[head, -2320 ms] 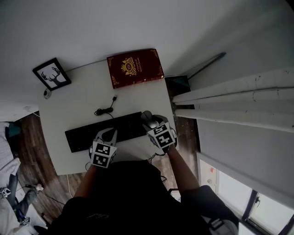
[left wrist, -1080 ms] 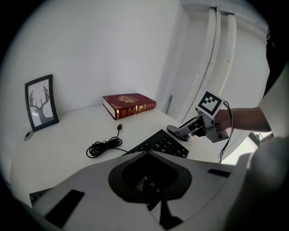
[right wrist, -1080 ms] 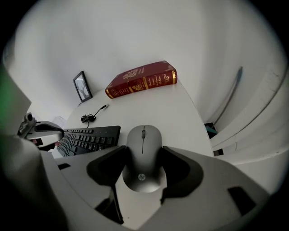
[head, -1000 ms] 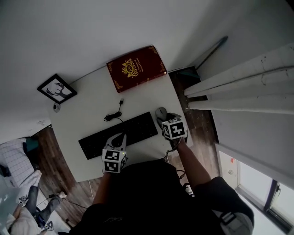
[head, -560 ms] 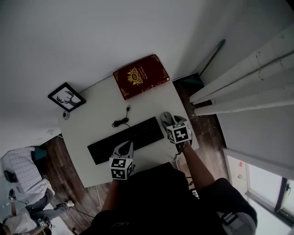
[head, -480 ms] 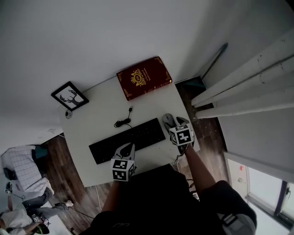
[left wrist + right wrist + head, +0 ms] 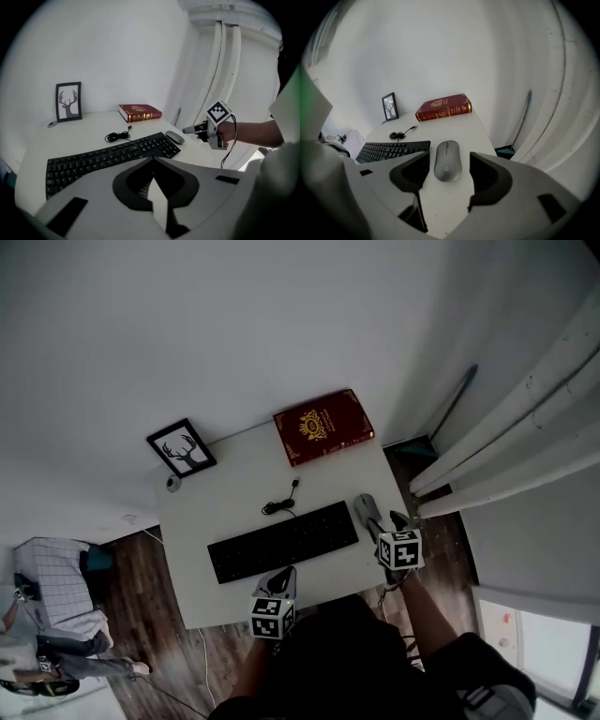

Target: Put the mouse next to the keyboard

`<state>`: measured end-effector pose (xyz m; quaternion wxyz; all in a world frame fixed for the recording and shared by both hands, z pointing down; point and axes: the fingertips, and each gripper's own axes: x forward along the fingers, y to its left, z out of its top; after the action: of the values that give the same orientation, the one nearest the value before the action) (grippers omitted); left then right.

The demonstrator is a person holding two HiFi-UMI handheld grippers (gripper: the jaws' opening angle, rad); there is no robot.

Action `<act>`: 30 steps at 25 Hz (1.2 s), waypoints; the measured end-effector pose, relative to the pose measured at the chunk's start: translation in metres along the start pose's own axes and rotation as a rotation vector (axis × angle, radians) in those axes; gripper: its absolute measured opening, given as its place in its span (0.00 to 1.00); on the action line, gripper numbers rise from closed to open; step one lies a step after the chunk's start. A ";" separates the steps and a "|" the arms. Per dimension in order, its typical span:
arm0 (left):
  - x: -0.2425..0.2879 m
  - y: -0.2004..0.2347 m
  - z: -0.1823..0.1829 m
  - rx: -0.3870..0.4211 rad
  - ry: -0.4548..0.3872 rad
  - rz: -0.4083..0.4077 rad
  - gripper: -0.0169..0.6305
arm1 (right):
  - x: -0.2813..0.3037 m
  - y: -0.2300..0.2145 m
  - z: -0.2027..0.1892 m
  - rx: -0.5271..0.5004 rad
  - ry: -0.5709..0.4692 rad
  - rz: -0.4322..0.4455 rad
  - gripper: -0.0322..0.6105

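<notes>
Right gripper view looks down between the right gripper (image 7: pixel 449 152) jaws, which stand wide apart and released, at the flat grey oval mouse (image 7: pixel 447 164) lying on the white desk (image 7: pixel 454 206). Bare desk shows on either side of the mouse, so neither jaw touches it and nothing is held. The mouse sits flat, just beside the right end of the long black keyboard (image 7: pixel 391 150), with only a narrow strip of desk between them and its long axis roughly square to the keyboard's length. Left gripper view confirms this from the side: the right gripper hangs off the desk surface, its tips near the mouse but apart from it. The left gripper (image 7: pixel 153 168) has its jaws brought together on nothing and hovers at the near edge of the desk in front of the keyboard, taking no part. Further back, well apart from the mouse, lie a dark red hardback book with gold ornament (image 7: pixel 323 426), a black-framed picture of a deer's head (image 7: pixel 181 447) and a coiled black cable (image 7: pixel 281 502) behind the keyboard. Judged from how things lie, the task's placement looks done, with the mouse at rest next to the keyboard and let go. What appears left is only to draw the open right gripper clear without nudging the mouse.
</notes>
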<state>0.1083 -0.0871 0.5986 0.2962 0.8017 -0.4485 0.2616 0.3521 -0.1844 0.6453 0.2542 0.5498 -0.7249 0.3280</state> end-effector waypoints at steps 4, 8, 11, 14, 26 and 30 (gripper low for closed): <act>-0.024 -0.011 -0.012 -0.046 -0.078 0.033 0.03 | -0.026 0.017 0.006 -0.080 -0.063 0.004 0.35; -0.039 -0.042 -0.038 -0.120 -0.146 0.023 0.03 | -0.073 0.053 -0.007 -0.195 -0.151 0.056 0.11; -0.033 -0.073 -0.052 -0.161 -0.178 0.006 0.03 | -0.112 0.069 -0.034 -0.239 -0.147 0.146 0.08; -0.029 -0.108 -0.043 -0.137 -0.218 -0.015 0.03 | -0.141 0.058 -0.050 -0.276 -0.146 0.167 0.08; 0.028 -0.210 -0.009 -0.070 -0.218 0.021 0.03 | -0.203 -0.043 -0.035 -0.188 -0.229 0.314 0.08; 0.063 -0.280 0.020 -0.034 -0.246 -0.020 0.03 | -0.231 -0.087 -0.030 -0.273 -0.302 0.351 0.08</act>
<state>0.3847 -0.0186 0.5613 0.2552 0.8271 -0.4776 0.1507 0.4980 -0.0319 0.5131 0.1544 0.4190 -0.8764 0.1805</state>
